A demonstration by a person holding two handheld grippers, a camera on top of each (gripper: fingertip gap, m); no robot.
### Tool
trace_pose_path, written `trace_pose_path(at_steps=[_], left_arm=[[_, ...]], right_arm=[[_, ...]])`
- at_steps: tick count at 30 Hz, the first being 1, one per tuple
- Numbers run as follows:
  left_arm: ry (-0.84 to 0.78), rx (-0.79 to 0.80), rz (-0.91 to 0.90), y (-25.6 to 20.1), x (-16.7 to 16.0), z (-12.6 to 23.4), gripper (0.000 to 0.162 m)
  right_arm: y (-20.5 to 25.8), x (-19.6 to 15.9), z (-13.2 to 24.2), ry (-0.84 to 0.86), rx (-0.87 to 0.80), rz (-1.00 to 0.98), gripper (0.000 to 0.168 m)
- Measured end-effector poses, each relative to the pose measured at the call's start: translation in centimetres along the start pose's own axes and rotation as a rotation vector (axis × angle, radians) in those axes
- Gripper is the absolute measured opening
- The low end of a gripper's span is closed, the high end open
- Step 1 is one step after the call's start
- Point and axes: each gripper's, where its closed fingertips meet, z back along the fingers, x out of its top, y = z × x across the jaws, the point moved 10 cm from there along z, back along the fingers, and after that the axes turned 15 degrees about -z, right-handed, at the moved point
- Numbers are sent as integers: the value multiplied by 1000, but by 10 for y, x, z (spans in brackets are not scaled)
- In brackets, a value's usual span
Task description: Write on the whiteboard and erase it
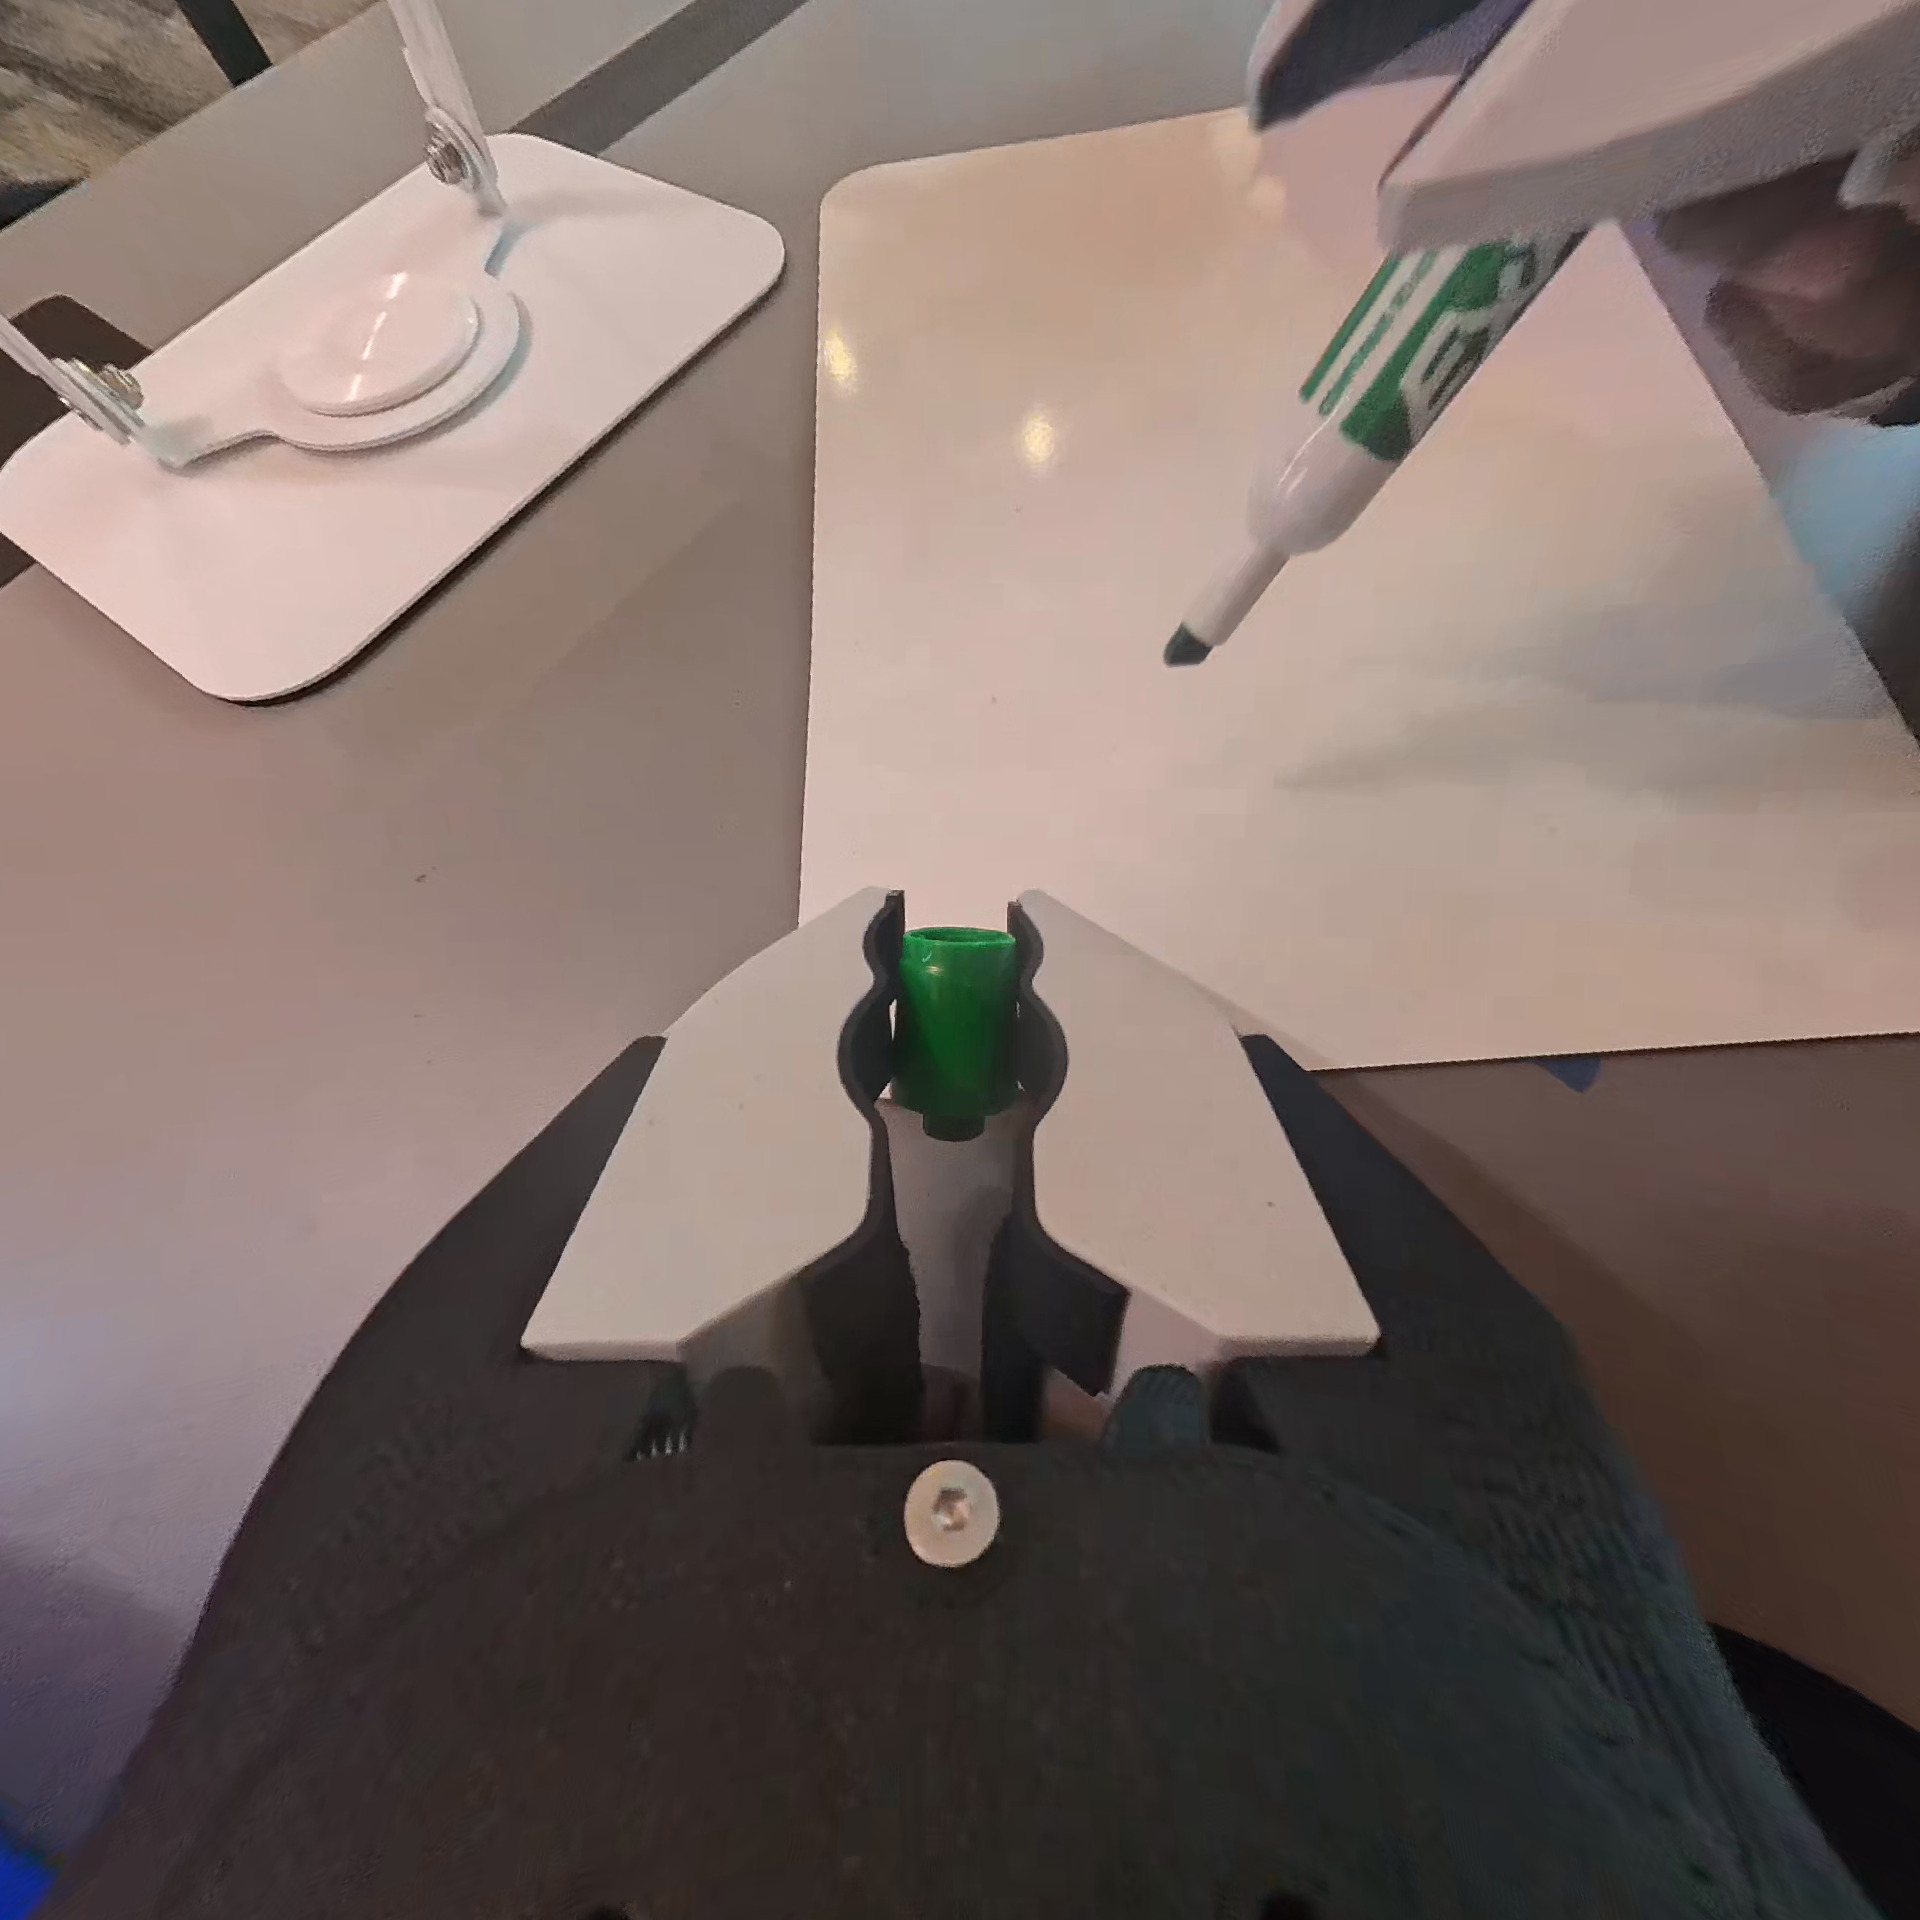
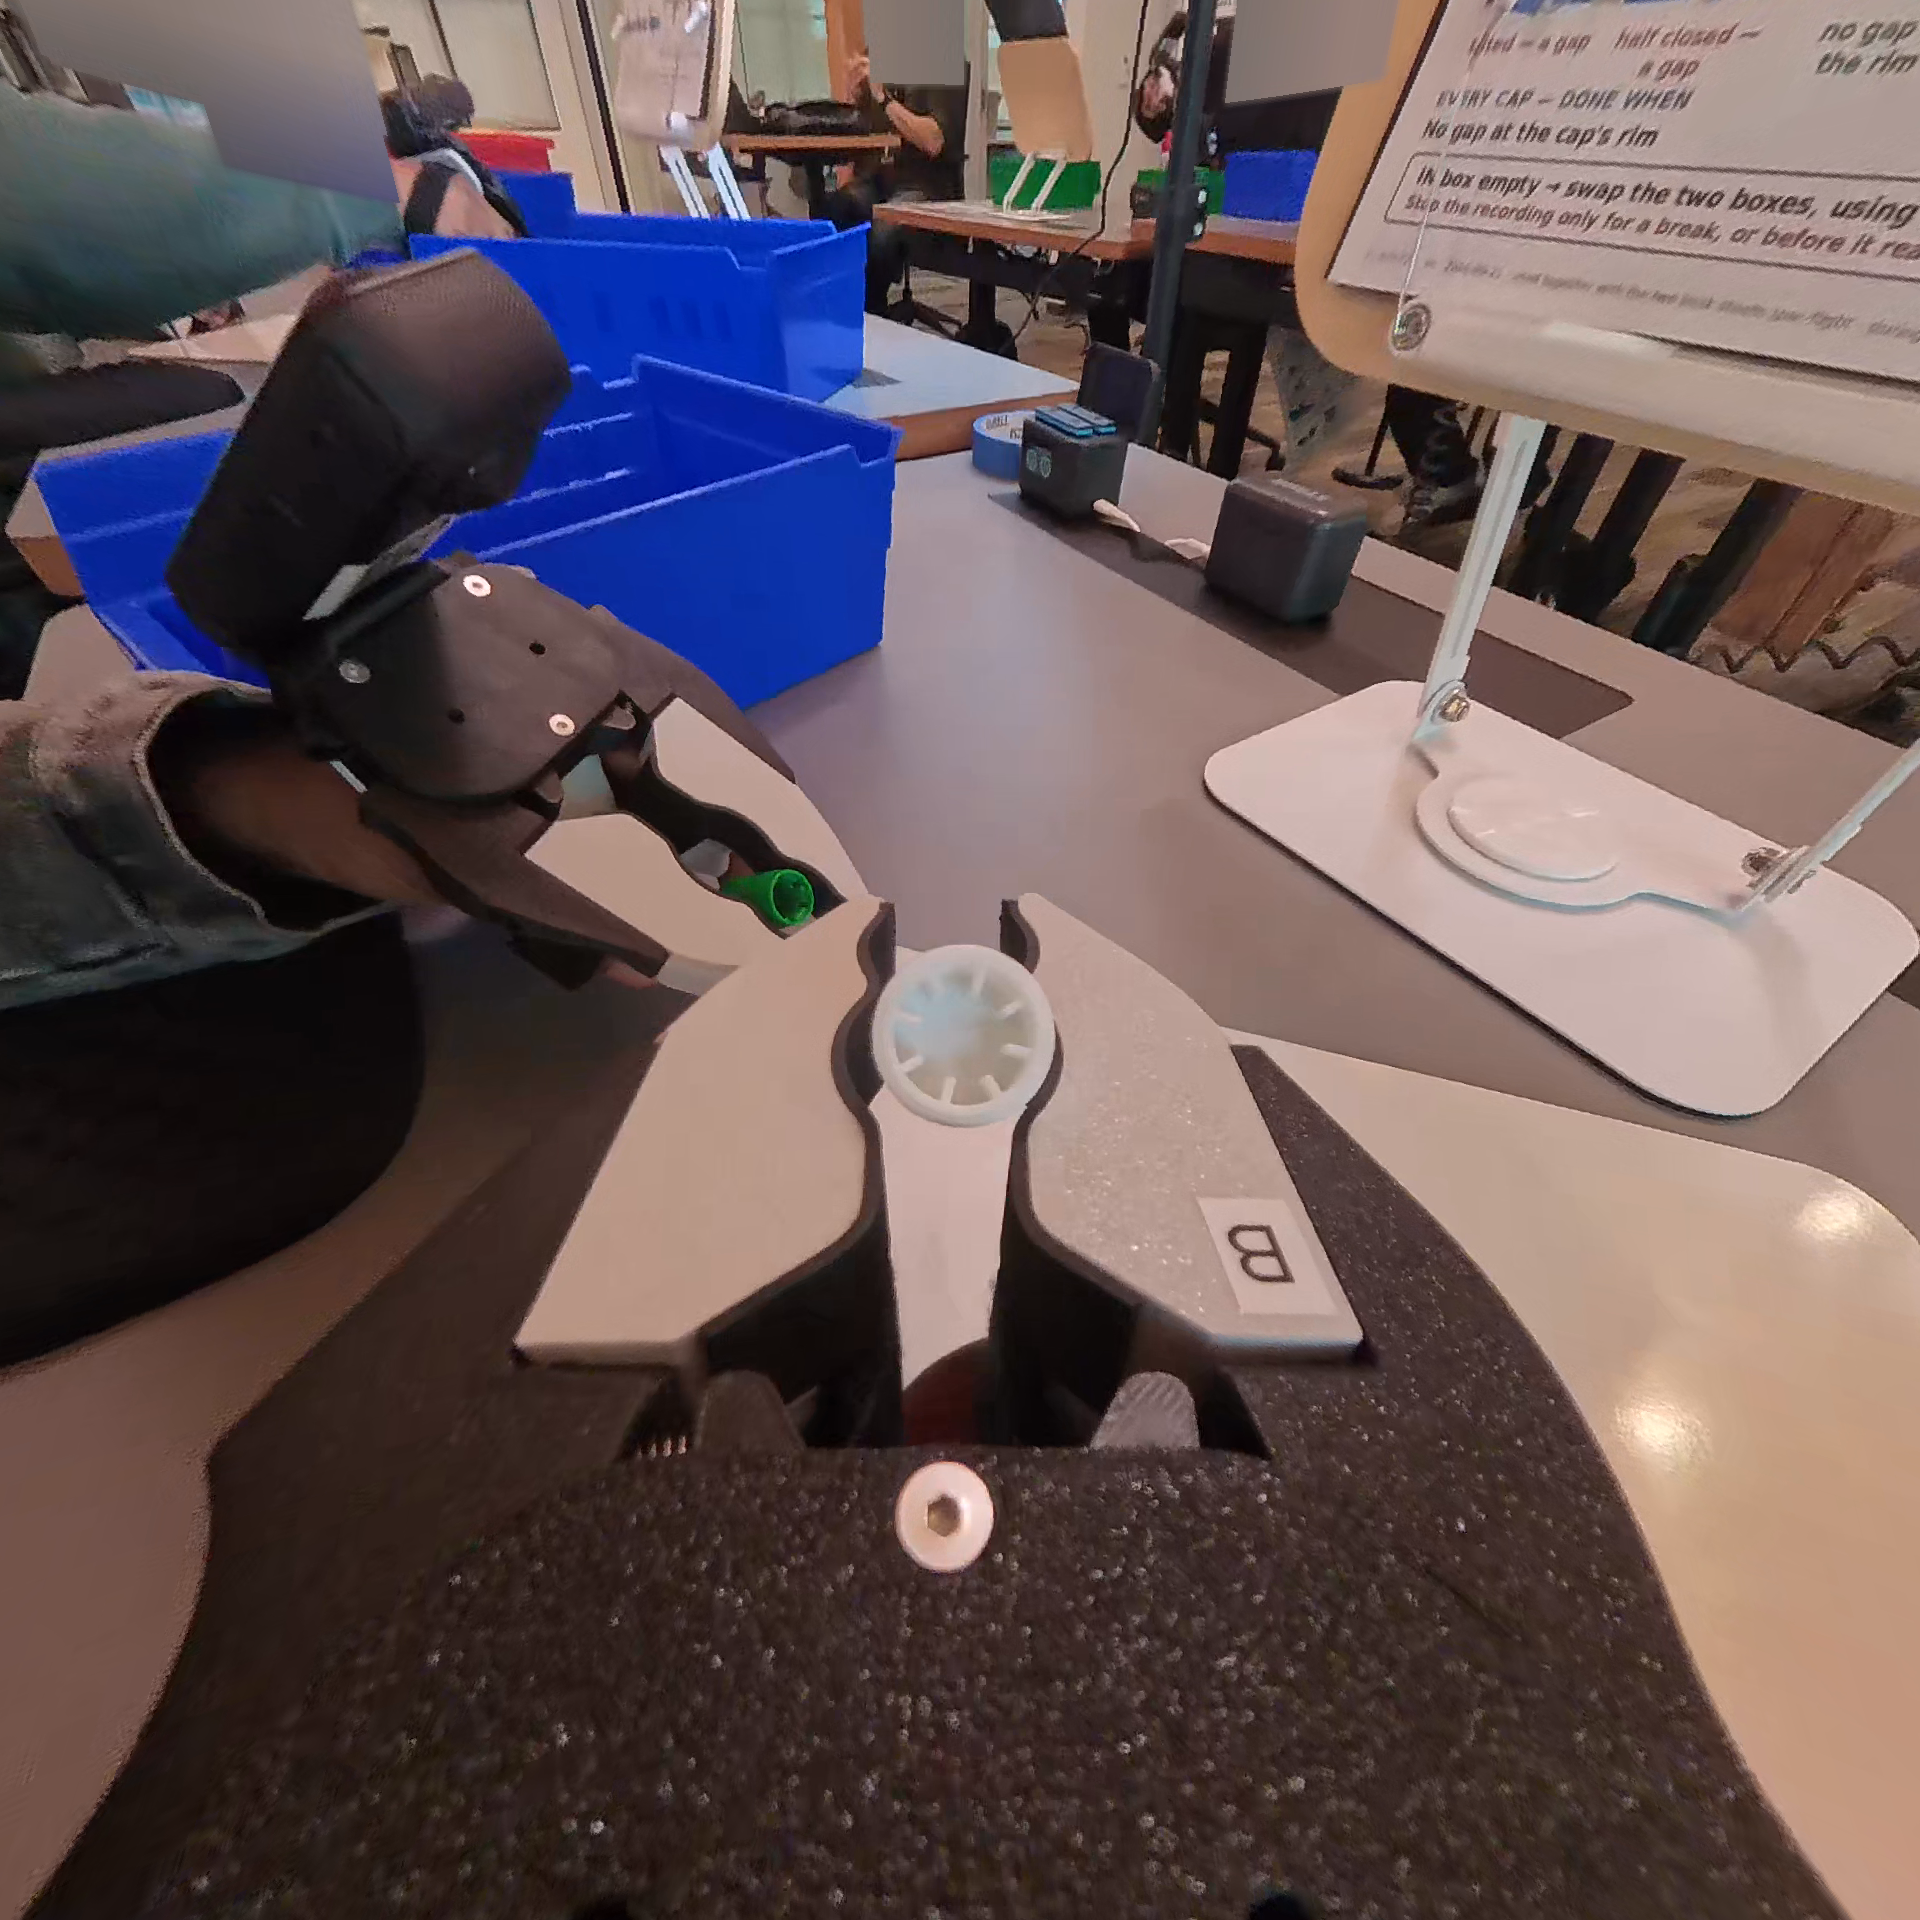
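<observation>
On the grey table (image 1: 416, 935) a blank whiteboard (image 1: 1143, 727) is laid flat, with no marks seen on it in either view. In the left wrist view the left claw (image 1: 956, 925) is seen closed on a green cap (image 1: 954, 1013), which is pinched between the dark pads with its open end pointing forward, just past the board's near edge. At 1 o'clock in that view the right claw (image 1: 1455, 145) is held above the board, clamped on a green-and-white marker (image 1: 1382, 374). The marker is tilted, its uncapped dark tip (image 1: 1190, 646) aimed down toward 7 o'clock; whether the tip is touching the board or just above it cannot be told, though a soft shadow is cast beside it. At 10 o'clock a white stand base (image 1: 436, 520) is set on the table, near the board but apart from it.

In the right wrist view the right claw (image 2: 948, 925) is seen shut on the marker's white rear end (image 2: 964, 1034), which is gripped in the rounded notch of the fingers. At 10 o'clock the left claw (image 2: 800, 904) is seen with the cap (image 2: 774, 896) held in it, and a hand (image 2: 260, 810) in a dark sleeve is wrapped around its handle. Two blue bins (image 2: 727, 561) are placed behind it at 11 o'clock. The stand base (image 2: 1558, 914) is found at 2 o'clock, with a printed sheet (image 2: 1662, 156) carried above it. The board's corner (image 2: 1662, 1299) is visible at 3 o'clock.
</observation>
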Motion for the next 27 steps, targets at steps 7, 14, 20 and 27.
trace_pose_path(at_steps=[7,14,20,27], left_arm=[[29,-58,18,-2,-3,-3,19],[40,-74,28,-2,-4,-4,19],[51,-83,26,-2,-4,-5,19],[75,-91,24,-3,-6,-7,19]], right_arm=[[10,-9,-7,42,-6,-34,20],[13,-17,-17,92,-14,13,20],[11,-18,-24,101,-19,58,20],[19,-20,-28,112,-28,84,20]])
